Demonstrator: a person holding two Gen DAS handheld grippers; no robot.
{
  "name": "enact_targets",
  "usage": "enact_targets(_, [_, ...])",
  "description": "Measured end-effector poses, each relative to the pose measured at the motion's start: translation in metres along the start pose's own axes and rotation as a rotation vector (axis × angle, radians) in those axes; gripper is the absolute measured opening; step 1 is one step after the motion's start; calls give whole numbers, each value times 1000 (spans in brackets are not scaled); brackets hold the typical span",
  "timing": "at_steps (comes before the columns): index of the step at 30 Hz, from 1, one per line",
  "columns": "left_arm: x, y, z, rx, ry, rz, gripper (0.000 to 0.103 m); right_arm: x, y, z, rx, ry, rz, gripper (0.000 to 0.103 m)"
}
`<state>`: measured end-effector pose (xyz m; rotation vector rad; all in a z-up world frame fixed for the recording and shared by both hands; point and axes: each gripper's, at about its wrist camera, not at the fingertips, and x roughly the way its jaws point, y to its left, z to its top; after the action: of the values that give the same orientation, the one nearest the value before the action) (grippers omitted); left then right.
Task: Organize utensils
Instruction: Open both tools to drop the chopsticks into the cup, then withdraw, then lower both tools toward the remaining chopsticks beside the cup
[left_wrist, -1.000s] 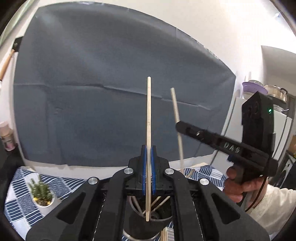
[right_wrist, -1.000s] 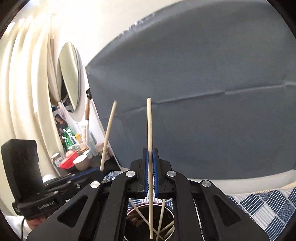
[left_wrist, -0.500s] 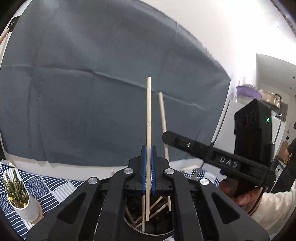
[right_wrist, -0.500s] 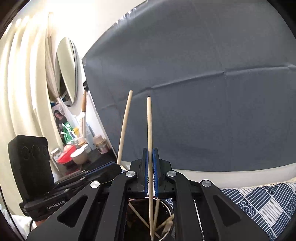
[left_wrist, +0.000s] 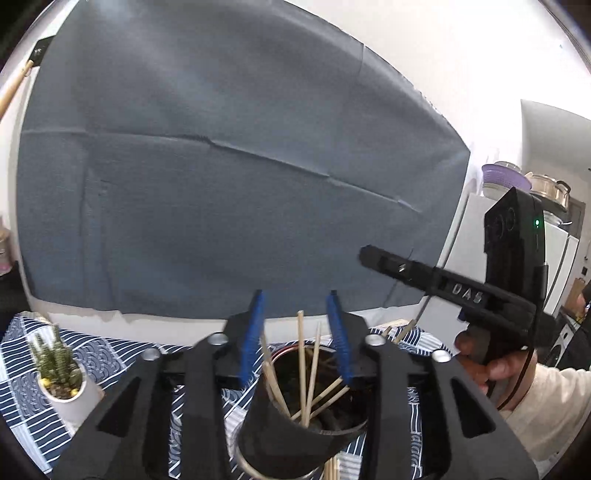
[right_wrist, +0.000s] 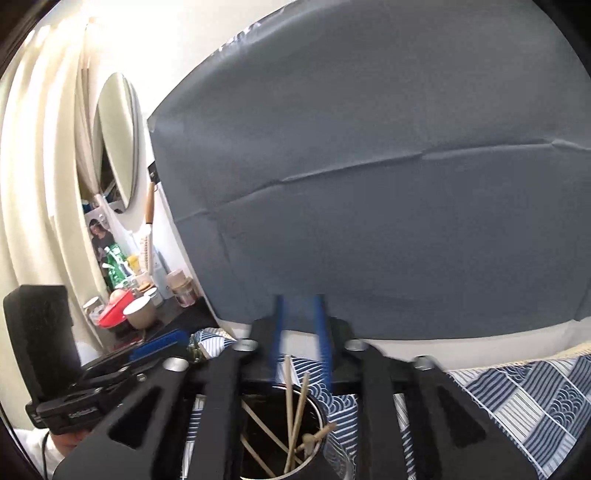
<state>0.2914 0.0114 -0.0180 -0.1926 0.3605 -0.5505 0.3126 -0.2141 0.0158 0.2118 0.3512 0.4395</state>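
Chopsticks (left_wrist: 302, 373) stand loose in a dark round holder (left_wrist: 291, 439) on the blue-and-white patterned tablecloth (left_wrist: 110, 354), leaning against one another and against the rim at different angles. Seen from the left wrist, the left gripper (left_wrist: 295, 332) hangs just above the holder with its jaws opening; the tops of two sticks rise into the gap between the blue pads (left_wrist: 251, 332), but neither pad presses on them. From the right wrist the same holder (right_wrist: 317, 454) shows below the right gripper (right_wrist: 299, 332), whose jaws are also opening (the pads are blurred), and the chopsticks (right_wrist: 291, 402) there poke up between the fingers without being pinched. Each gripper appears in the other's view: the right one (left_wrist: 369, 254) at the right of the left-wrist view, held by a hand (left_wrist: 487, 362) in a pale sleeve, and the left one (right_wrist: 162, 343) at the lower left of the right-wrist view. A small cactus in a white pot (left_wrist: 62, 380) sits on the cloth well to the left of the holder. Behind everything hangs a grey cloth (left_wrist: 221, 166).
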Motion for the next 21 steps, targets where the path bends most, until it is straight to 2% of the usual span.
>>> enact_targets(1, [-5,0,0,3,2,14,51,-4,0,0,5,-6,-17,46])
enact_targets(2, [-10,-1,0,4,3,26,61,-9,-1,0,14,-14,-35,54])
enact_targets(3, [-14,-1,0,4,6,34,66,-13,-2,0,20,-18,-45,58])
enact_targets(5, [-24,-2,0,7,12,52,83,-22,-4,0,37,-25,-73,75])
enact_targets(6, [-27,-3,0,10,13,61,87,-27,-4,-1,48,-27,-95,87])
enact_targets(9, [-40,-9,-1,28,21,88,97,-41,-6,-2,63,-25,-126,88])
enact_targets(12, [-50,-16,-2,37,42,107,97,-51,-5,-3,61,-8,-160,95])
enact_targets(21, [-81,-30,-16,37,98,131,97,-83,14,-13,22,9,-191,95])
